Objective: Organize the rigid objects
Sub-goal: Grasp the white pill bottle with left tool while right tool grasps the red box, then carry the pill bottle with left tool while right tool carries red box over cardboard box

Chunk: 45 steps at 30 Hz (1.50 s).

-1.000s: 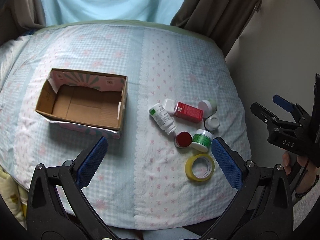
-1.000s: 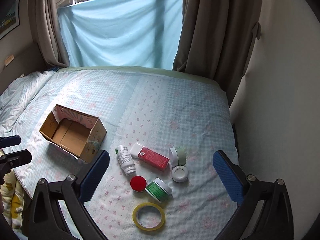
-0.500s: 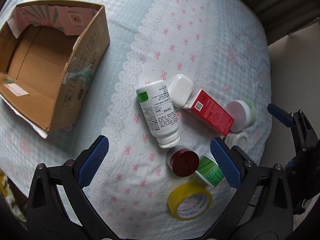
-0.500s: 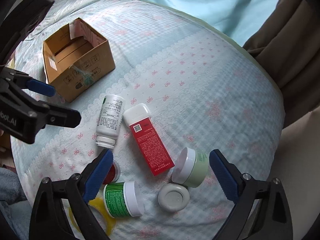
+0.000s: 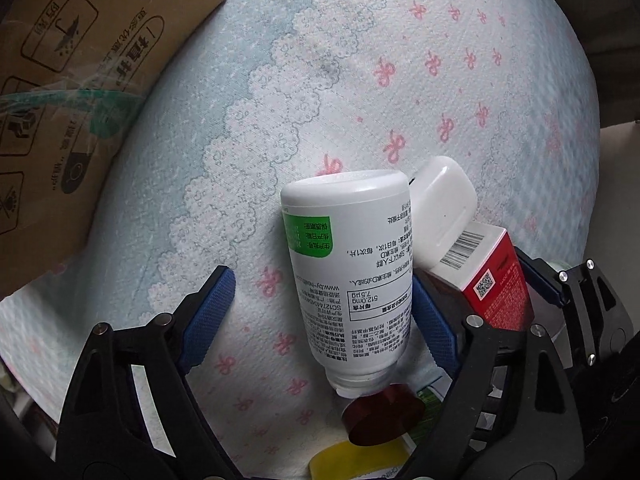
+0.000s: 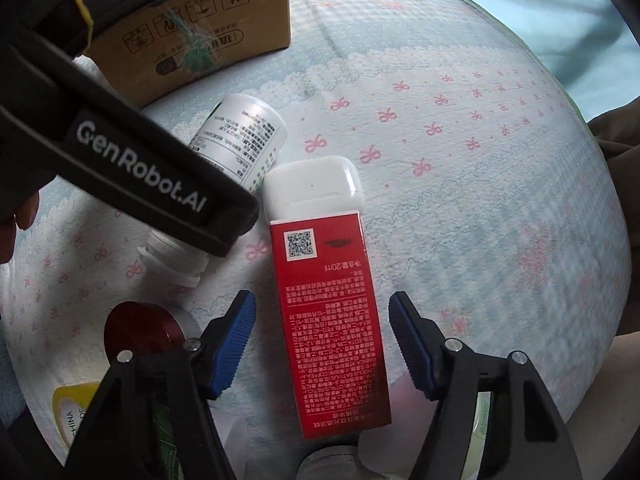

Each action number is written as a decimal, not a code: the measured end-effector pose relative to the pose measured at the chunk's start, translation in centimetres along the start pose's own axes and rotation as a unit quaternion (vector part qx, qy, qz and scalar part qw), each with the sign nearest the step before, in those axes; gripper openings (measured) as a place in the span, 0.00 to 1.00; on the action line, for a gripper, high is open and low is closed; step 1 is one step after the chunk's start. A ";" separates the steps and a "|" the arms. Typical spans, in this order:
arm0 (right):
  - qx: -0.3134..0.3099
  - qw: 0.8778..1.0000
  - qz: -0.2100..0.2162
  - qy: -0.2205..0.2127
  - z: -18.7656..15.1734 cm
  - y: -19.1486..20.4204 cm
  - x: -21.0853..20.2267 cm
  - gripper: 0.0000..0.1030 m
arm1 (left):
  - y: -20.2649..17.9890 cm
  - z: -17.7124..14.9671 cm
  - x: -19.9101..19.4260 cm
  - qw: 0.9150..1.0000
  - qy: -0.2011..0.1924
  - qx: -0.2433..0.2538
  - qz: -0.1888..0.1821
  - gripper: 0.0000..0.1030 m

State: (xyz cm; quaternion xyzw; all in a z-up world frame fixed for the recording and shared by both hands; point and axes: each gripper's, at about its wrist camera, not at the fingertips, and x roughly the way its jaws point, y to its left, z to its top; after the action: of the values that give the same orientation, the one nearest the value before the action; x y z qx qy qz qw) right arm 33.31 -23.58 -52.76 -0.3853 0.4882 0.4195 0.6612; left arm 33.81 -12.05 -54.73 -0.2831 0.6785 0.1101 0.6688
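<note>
A white pill bottle (image 5: 352, 276) lies on the bedspread between the open fingers of my left gripper (image 5: 322, 316); the right pad is close to its side. The bottle also shows in the right wrist view (image 6: 240, 140). A red box (image 6: 332, 320) lies between the open fingers of my right gripper (image 6: 322, 344), not touched. A white earbud case (image 6: 314, 190) rests against the box's far end and shows in the left wrist view (image 5: 440, 204). A cardboard box (image 5: 76, 80) stands at the upper left.
A red lid (image 6: 138, 330) and a yellow tape roll (image 6: 74, 408) lie near the front edge beside a green-labelled jar (image 5: 430, 398). The left gripper's arm (image 6: 132, 156) crosses the right wrist view. A curtain (image 6: 612, 132) hangs at the right.
Both grippers have dropped from high above the bed to just over the objects. The left now straddles the pill bottle, the right straddles the red box, and both have narrowed but remain open.
</note>
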 end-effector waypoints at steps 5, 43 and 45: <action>0.010 1.000 -0.002 0.016 0.8 -0.6 1.4 0.46 | -1.3 1.1 -0.1 1.000 0.002 0.023 -0.005 0.58; 0.426 0.899 -0.055 -0.089 4.2 -2.8 -23.7 0.37 | 1.8 -0.1 -26.3 0.971 -0.156 0.155 -0.093 0.48; 0.443 0.889 -0.060 -0.102 5.3 -1.8 -25.6 0.37 | 3.1 0.4 -28.4 0.967 -0.164 0.170 -0.092 0.48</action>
State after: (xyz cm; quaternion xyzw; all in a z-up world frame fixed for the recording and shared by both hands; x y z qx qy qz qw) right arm 32.30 -23.96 -26.56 -0.0357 0.5292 0.1565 0.8332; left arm 30.89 -2.58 -27.97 -0.2044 0.5394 -0.0244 0.8165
